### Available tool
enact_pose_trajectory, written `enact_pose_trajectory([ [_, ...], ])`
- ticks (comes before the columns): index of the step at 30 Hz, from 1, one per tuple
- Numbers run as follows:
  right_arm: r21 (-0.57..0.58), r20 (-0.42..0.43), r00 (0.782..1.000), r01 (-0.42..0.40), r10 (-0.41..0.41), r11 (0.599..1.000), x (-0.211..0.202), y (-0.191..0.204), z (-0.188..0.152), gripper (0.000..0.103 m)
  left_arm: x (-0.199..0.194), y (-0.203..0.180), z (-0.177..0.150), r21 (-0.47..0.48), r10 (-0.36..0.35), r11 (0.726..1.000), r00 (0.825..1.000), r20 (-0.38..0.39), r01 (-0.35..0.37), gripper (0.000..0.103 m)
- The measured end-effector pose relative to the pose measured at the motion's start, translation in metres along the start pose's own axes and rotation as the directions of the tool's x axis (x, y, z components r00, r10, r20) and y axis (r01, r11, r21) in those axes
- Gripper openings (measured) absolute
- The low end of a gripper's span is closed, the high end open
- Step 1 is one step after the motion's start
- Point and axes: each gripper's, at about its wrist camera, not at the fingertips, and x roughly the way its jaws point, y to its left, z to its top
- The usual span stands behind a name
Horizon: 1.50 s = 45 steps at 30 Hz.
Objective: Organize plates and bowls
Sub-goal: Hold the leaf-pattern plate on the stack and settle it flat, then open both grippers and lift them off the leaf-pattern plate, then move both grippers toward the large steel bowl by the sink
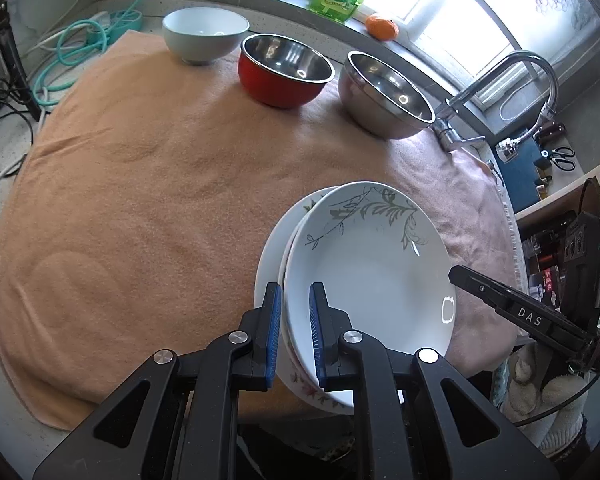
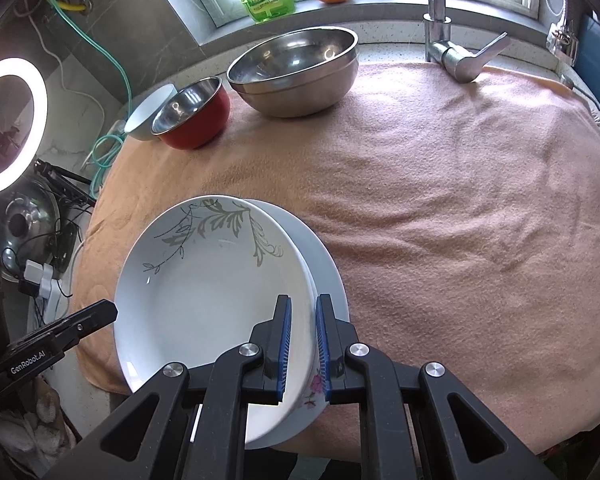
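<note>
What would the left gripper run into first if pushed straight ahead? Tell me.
The left gripper is already shut on the rim of the stacked plates, so it would shove them; beyond them probably the orange towel, though depth is unclear.

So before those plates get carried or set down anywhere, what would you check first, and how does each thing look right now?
1. Left gripper clamped on the plates' rim: ok.
2. Right gripper clamped on the opposite rim: ok.
3. Plates stacked evenly: not ok, the top one sits offset and tilted.
4. Free towel space to set them down: ok.
5. Steel bowl, red bowl and white bowl out of the way: ok, they stand along the far edge.
6. Stack fully resting on the towel: cannot tell.
</note>
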Motion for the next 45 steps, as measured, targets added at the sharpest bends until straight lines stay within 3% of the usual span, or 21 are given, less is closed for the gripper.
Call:
enact_pose_trajectory([
  [5,0.006,0.027,1.000,-0.001,0.001,1.000,-0.007,0.003,0.001,0.013,-0.007,0.000,0.009,0.018,0.001,1.000,1.000,0.018,-0.002,0.013],
  [15,0.043,0.088,0.996,0.030,-0.033,0.999,-0.022,0.013,0.014,0.019,-0.013,-0.008,0.040,0.144,0.009,0.989,0.999,0.054,-0.017,0.013],
  [29,0.124,0.174,0.977,0.100,-0.120,0.987,-0.041,0.029,0.030,0.027,-0.021,-0.025,0.070,0.318,-0.030,0.948,0.996,0.078,0.003,0.013],
  [37,0.123,0.212,0.970,0.097,-0.121,0.988,-0.051,0.027,0.041,0.027,-0.022,-0.034,0.075,0.317,-0.015,0.948,0.995,0.100,-0.018,0.013],
  [40,0.106,0.218,0.970,0.085,-0.106,0.991,-0.051,0.023,0.049,0.027,-0.022,-0.040,0.075,0.300,0.000,0.953,0.993,0.117,-0.035,0.019],
  [45,0.050,0.220,0.973,0.057,-0.067,0.997,-0.051,0.013,0.065,0.027,-0.018,-0.058,0.076,0.252,0.027,0.966,0.989,0.147,-0.064,0.020],
])
